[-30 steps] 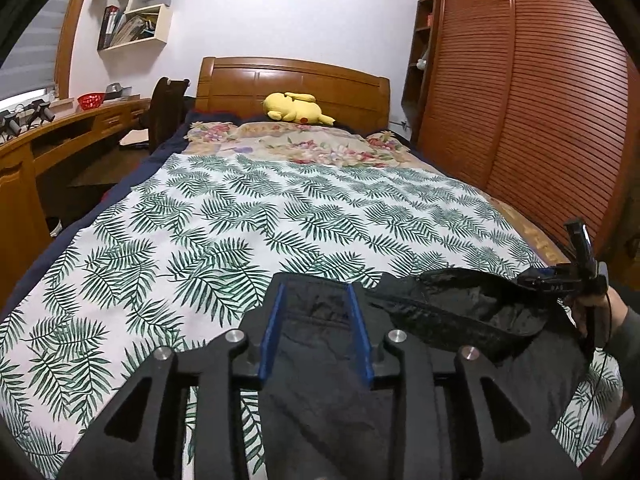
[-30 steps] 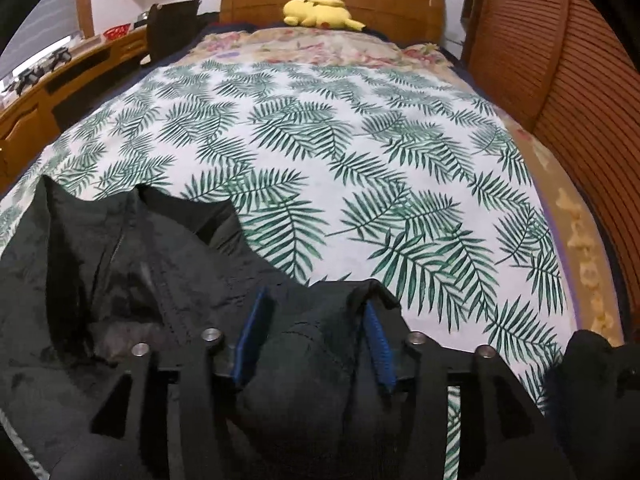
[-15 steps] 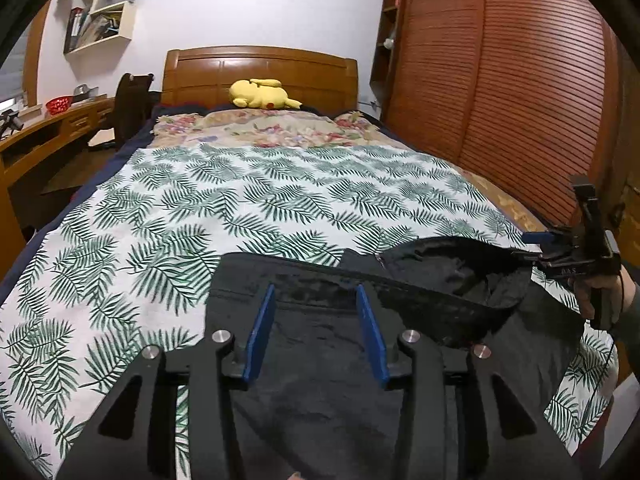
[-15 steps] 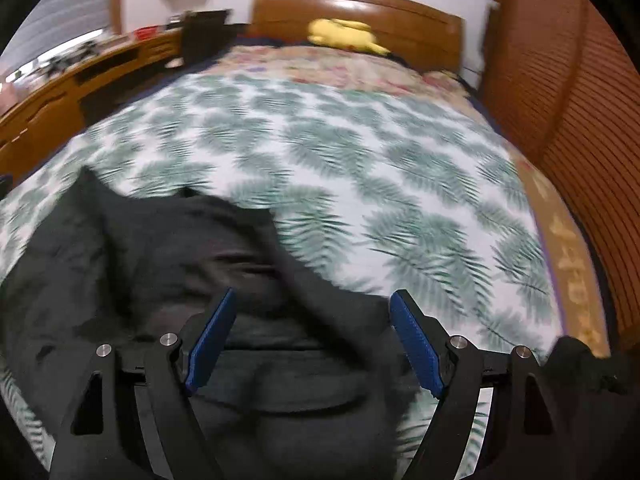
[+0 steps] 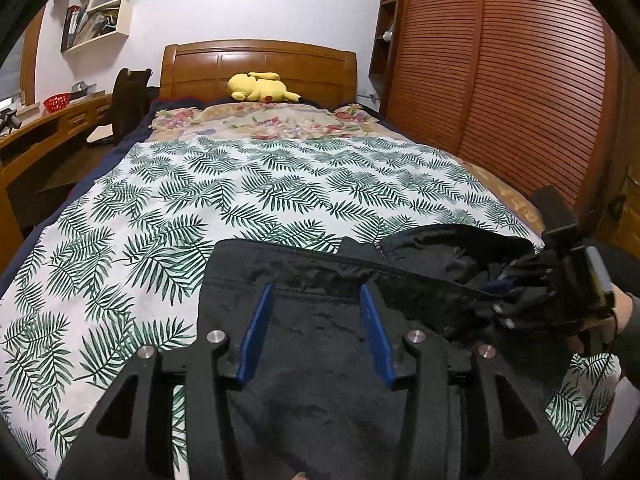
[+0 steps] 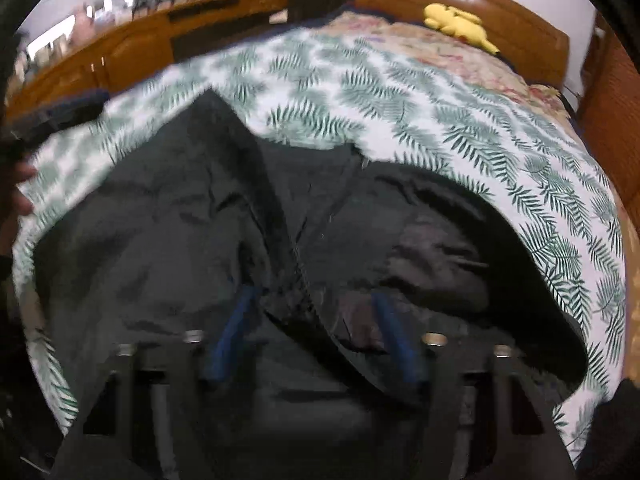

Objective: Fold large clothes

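Note:
A black jacket (image 5: 280, 264) lies crumpled on the near end of the bed, over the palm-leaf cover (image 5: 240, 184). My left gripper (image 5: 316, 288) hovers just over the jacket's flat left part. Its jaws are opening and nothing is between the blue pads. At the right of this view, my right gripper (image 5: 500, 280) pokes into the bunched fabric. In the right wrist view the jacket (image 6: 160, 220) fills the foreground, blurred. The right gripper (image 6: 314, 296) straddles a raised fold by the zip. Its jaws are closing and the pads stand clear of the fold.
A yellow plush toy (image 5: 258, 87) lies by the wooden headboard (image 5: 260, 60). Slatted wardrobe doors (image 5: 500, 100) line the right side. A wooden desk (image 5: 40, 140) and a dark chair (image 5: 128, 100) stand at the left. A person's hand (image 5: 624, 312) holds the right gripper.
The right gripper let go of a bunch of fabric, spread wide, swung left with a roll, and now narrows over a fold by the zip. The left jaws have widened.

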